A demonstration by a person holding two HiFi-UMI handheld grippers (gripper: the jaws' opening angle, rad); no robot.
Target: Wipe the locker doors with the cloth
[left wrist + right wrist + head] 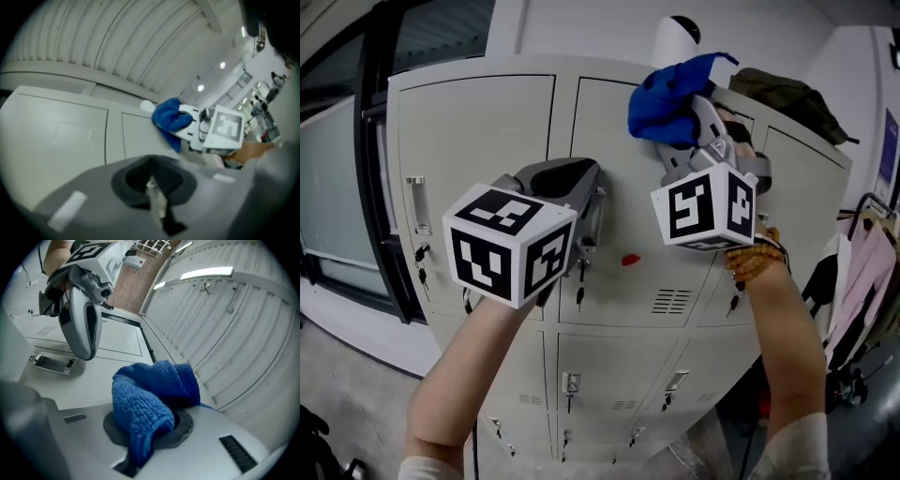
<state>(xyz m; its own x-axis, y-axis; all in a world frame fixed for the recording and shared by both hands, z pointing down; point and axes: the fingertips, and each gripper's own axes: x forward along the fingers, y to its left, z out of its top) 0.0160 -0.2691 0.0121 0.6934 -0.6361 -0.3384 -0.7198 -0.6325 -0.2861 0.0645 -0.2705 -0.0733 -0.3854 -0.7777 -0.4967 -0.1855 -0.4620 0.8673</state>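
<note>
A bank of pale grey lockers (478, 141) fills the head view. My right gripper (692, 120) is shut on a bunched blue cloth (667, 101) and holds it against the top of an upper door (605, 159). In the right gripper view the cloth (146, 397) bulges out of the jaws of the right gripper (150, 430). My left gripper (586, 214) hovers at the seam between two upper doors, its jaws shut, close to a recessed handle (51, 363). From the left gripper (157, 199) I see the cloth (169, 116) to the right.
Keys hang from the door locks (580, 274). A small red mark (630, 260) and a vent (671, 301) are on the middle door. A white rounded device (675, 37) and a dark bag (787, 94) lie on top. Pink garments (867, 272) hang at right.
</note>
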